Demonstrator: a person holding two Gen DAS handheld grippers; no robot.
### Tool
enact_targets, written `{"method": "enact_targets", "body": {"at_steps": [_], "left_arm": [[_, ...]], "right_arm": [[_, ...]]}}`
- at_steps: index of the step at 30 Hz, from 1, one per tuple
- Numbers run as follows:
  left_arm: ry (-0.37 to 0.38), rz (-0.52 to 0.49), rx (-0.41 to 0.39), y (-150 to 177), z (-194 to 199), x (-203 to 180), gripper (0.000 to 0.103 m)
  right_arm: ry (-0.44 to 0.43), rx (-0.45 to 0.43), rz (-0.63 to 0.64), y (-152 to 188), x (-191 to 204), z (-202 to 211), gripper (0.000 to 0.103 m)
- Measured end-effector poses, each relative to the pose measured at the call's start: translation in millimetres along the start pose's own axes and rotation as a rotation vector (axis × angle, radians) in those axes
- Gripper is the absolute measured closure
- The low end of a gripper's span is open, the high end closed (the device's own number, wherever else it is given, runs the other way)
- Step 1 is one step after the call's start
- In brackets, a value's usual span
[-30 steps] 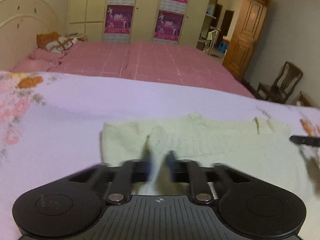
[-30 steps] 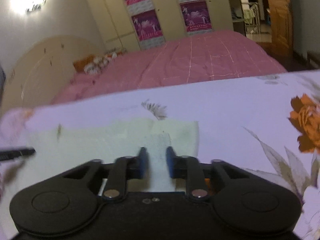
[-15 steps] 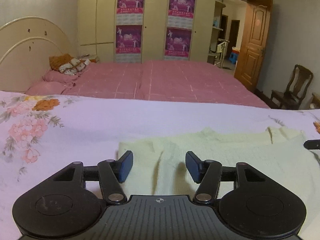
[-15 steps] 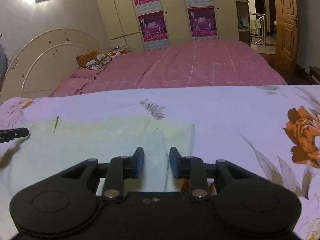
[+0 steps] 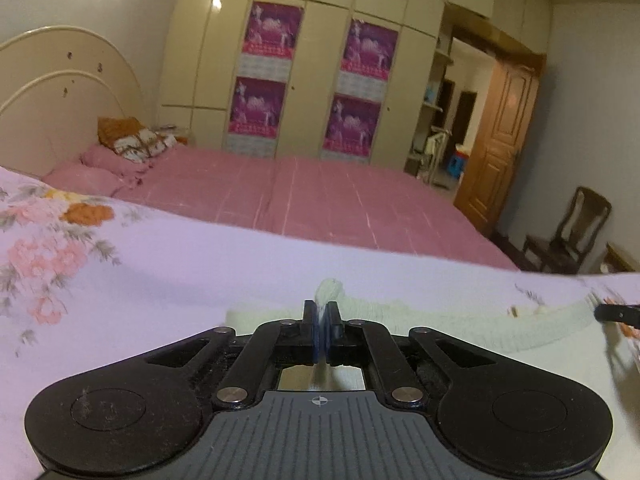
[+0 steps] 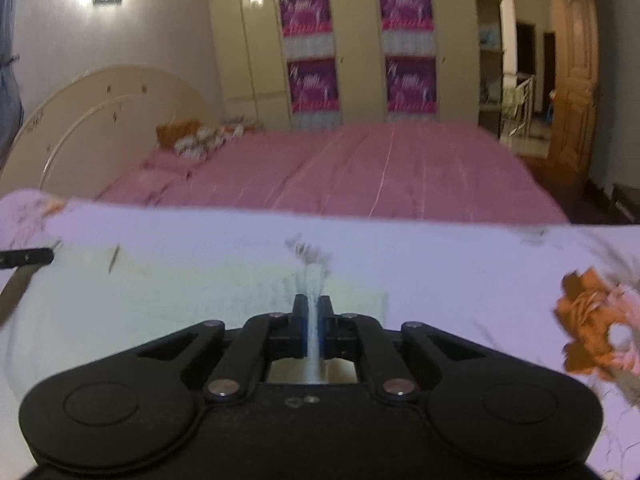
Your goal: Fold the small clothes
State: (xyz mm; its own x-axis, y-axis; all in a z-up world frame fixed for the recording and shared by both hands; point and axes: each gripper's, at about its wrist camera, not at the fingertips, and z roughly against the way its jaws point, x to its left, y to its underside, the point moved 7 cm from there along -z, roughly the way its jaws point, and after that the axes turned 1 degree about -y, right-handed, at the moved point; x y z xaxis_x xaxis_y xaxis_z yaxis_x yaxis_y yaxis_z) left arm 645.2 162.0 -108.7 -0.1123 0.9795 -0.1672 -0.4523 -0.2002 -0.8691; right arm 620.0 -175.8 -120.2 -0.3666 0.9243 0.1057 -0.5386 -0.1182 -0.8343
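Here, left gripper (image 5: 321, 316) and right gripper (image 6: 312, 309) each clenched on sweater (image 5: 460, 320) edge, floral sheet (image 6: 460, 264) around.

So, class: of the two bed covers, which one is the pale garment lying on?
The lilac floral cover nearest the grippers holds the pale green garment; the pink checked cover lies beyond.

Each camera sits just behind its own gripper, low over the flowered sheet (image 5: 168, 276), looking forward along the fingers toward the far pink bed (image 5: 320, 196) and wardrobe (image 6: 360, 52). The left view looks from the left end of the pale sweater (image 5: 460, 320), the right view from its right end (image 6: 180, 292). Both share sweater, bed, wardrobe and door (image 5: 500, 148).
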Motion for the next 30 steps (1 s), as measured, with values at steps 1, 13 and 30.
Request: {"method": "enact_targets", "body": {"at_steps": [1, 13, 30], "left_arm": [[0.000, 0.005, 0.003, -1.5, -2.2, 0.8, 0.100], [-0.140, 0.011, 0.047, 7.6, -15.6, 7.9, 0.051], [-0.133, -0.110, 0.102, 31.7, -14.2, -23.1, 0.034]], "right_arm": [[0.006, -0.015, -0.001, -2.6, -0.7, 0.3, 0.098], [0.098, 0.094, -0.038, 9.8, -10.5, -36.5, 0.081], [0.055, 0.118, 0.091, 17.5, 38.7, -47.0, 0.082]]}}
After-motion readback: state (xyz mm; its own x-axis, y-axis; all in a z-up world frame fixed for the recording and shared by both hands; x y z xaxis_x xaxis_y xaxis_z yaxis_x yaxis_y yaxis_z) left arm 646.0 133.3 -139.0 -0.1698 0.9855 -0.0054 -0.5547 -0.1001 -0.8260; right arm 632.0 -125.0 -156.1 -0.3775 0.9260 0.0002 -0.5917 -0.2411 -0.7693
